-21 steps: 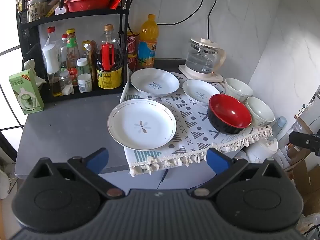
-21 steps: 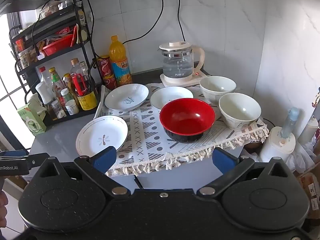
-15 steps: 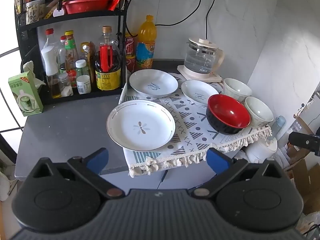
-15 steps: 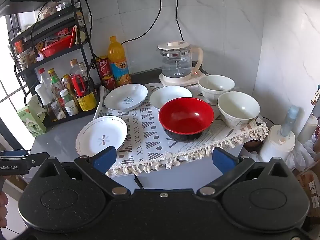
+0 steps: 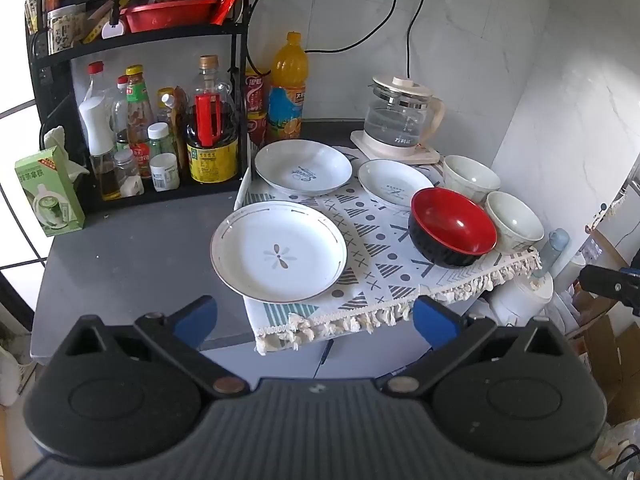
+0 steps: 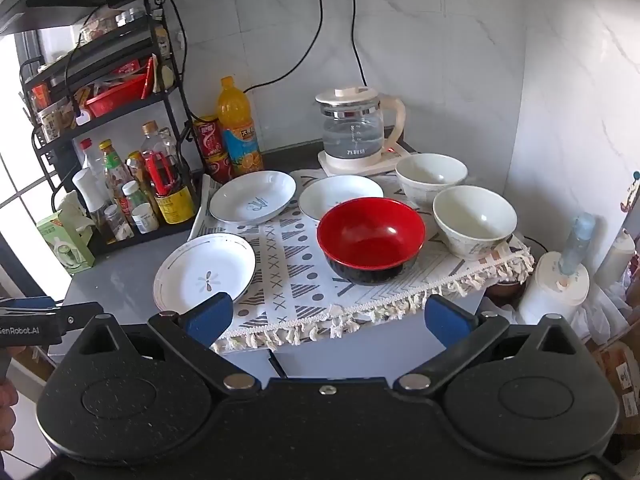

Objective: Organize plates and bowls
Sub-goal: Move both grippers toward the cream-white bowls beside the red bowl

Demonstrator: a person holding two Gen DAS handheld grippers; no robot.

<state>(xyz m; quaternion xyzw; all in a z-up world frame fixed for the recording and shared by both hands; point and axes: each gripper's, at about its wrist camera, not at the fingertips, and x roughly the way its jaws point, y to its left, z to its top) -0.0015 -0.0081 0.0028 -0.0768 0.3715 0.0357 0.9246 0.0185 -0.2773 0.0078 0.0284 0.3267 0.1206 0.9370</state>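
Left gripper [image 5: 314, 316]: jaws spread wide, nothing between them, held off the near edge of the counter [image 5: 132, 256] and angled down toward the dishes. Right gripper [image 6: 328, 318]: likewise spread wide and empty, short of the counter edge.

Task items, all resting on or partly on the patterned cloth [image 5: 384, 264]. The large plate [image 5: 279, 255] with a flower mark lies nearest, half on the cloth and half on bare counter. Behind it sits a second plate [image 5: 303, 167], and to its right a smaller plate [image 5: 394, 186]. The red bowl [image 5: 453, 227] stands at the front right of the cloth, just in front of the smaller plate. Two white bowls stand beside it: the rear white bowl [image 5: 470, 178] near the kettle [image 5: 402, 118], and the front white bowl [image 5: 514, 220] at the cloth's right edge, just beside the red bowl. No dish is stacked on another.

Compared with the frames a moment earlier: no dish has changed place. Both grippers keep the same wide spread. The left view shows the dishes very slightly higher and further left in frame, a small drift of the camera only; the right view shifts about as little.

A rack [image 5: 132, 80] of bottles stands at the left rear.
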